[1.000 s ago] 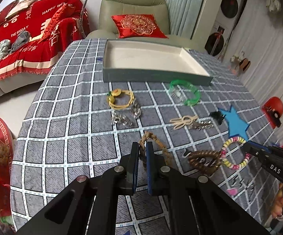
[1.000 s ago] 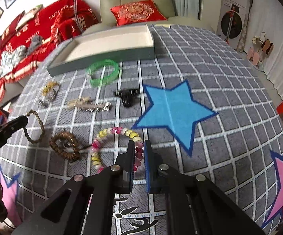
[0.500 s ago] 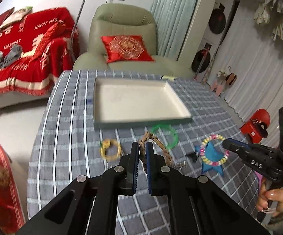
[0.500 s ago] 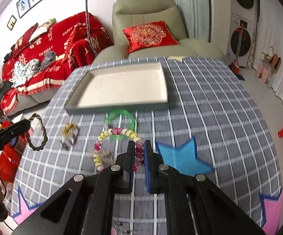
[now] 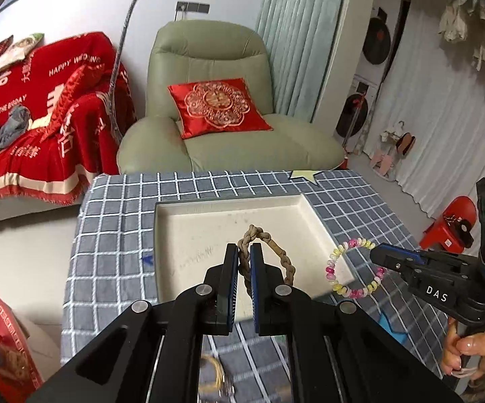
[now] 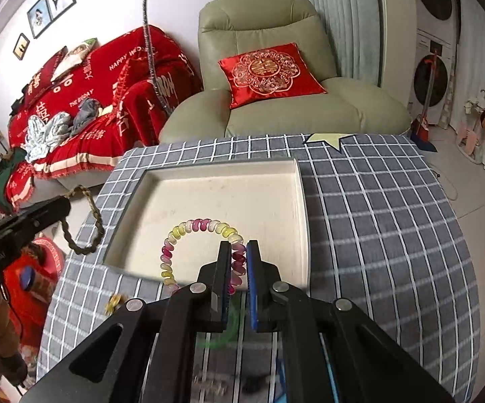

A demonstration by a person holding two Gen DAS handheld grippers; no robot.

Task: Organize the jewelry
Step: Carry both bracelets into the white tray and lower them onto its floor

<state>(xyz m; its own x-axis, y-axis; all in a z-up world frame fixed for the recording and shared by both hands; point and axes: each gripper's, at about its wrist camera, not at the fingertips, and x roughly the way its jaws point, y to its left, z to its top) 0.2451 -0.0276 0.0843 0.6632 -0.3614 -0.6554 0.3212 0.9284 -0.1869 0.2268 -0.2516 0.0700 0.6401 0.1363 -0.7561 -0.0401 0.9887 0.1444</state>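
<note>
Both your grippers are loaded: left gripper (image 5: pixel 245 262) clamps the braided bracelet (image 5: pixel 277 255), right gripper (image 6: pixel 239 262) pinches the coil bracelet (image 6: pixel 188 235). Both dangle above the tray (image 6: pixel 301 208), directly ahead and below.

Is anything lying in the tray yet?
No, the tray floor shows bare; both bracelets hang from the grippers.

Right gripper (image 6: pixel 235 255) clamped on coil bracelet (image 6: pixel 188 231); loop stands up over near part of tray (image 6: pixel 208 168). Left gripper (image 6: pixel 59 206) off tray's left side, pinching braided bracelet (image 6: pixel 91 221), which hangs beside tray's left wall. Tray sits on checked tablecloth (image 6: pixel 376 228). Green armchair (image 6: pixel 276 77) with red cushion (image 6: pixel 269 70) beyond tray.
</note>
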